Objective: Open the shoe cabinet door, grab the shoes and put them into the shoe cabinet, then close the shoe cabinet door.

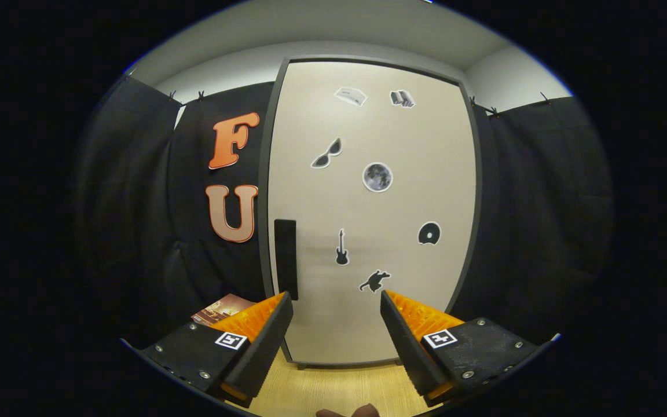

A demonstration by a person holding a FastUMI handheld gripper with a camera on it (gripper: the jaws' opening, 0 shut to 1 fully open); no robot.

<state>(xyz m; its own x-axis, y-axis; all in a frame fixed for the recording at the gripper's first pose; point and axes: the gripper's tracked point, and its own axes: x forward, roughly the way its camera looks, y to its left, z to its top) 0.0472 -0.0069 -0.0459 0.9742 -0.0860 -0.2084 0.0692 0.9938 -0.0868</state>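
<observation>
A tall shoe cabinet (371, 214) stands straight ahead with its pale door shut. Small stickers dot the door. A dark vertical handle (285, 258) sits along the door's left edge, just above my left fingertip (280, 310). My gripper (336, 304) is open and holds nothing, with its fingers spread wide a short way in front of the lower part of the door. No shoes are visible.
Black cloth walls flank the cabinet on both sides. A light wooden floor (333, 388) lies under the cabinet and the fingers. A brownish flat object (220, 310) lies on the floor at the left, behind the left finger.
</observation>
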